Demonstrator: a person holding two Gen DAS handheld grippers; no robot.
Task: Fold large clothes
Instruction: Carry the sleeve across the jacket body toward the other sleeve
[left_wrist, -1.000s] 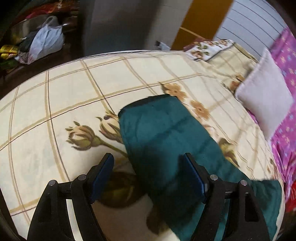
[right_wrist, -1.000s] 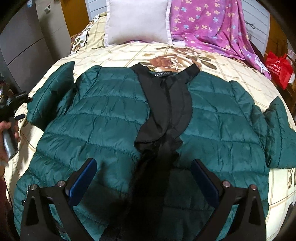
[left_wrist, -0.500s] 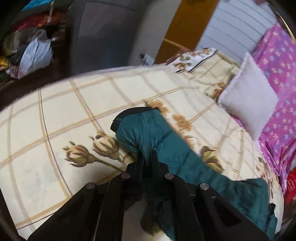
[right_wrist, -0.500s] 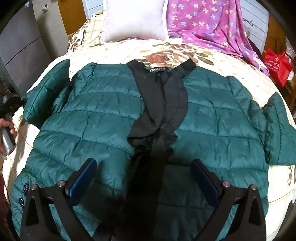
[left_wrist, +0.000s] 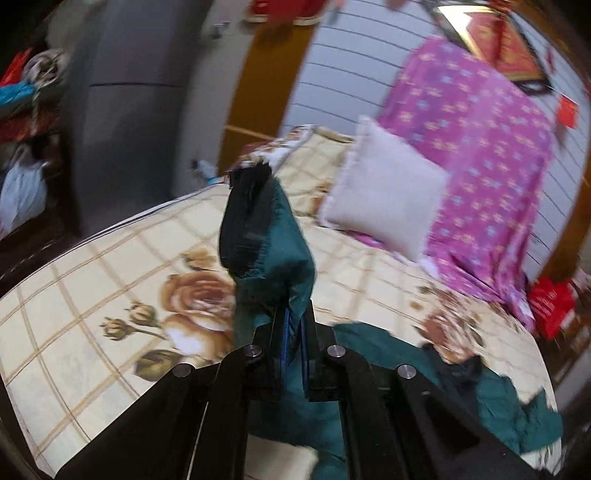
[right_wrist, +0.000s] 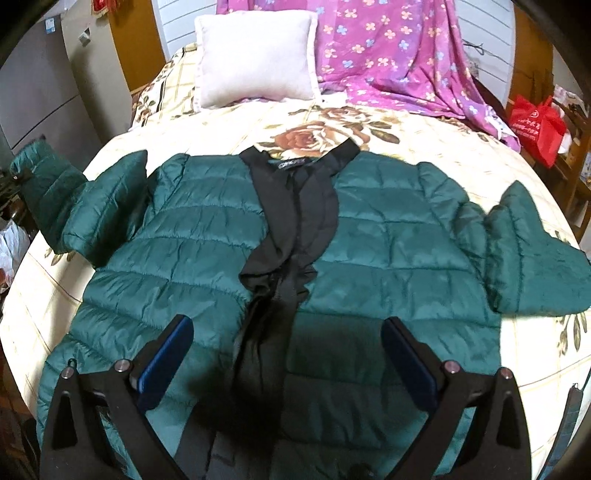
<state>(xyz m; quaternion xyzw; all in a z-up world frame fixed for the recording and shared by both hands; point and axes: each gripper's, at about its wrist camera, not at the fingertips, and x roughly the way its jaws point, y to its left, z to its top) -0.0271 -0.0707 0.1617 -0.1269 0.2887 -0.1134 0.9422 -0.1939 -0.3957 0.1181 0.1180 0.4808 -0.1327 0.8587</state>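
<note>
Folding barely begun: left gripper (left_wrist: 293, 343) pinches the jacket's sleeve (left_wrist: 273, 258) aloft; right gripper (right_wrist: 286, 354) gapes wide, empty, above the flat puffer jacket (right_wrist: 207, 251).

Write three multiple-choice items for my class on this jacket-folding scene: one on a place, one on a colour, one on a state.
1. Where does the pale cushion stand?
A. at the head of the bed
B. on the jacket
C. on the floor

2. What colour is the jacket?
A. red
B. dark green
C. white

3. What is the left gripper doing?
A. open over bare sheet
B. clamped on a sleeve
C. holding the cushion

A: it leans beyond the collar. B: green quilted shell. B: its pads pinch green fabric.
</note>
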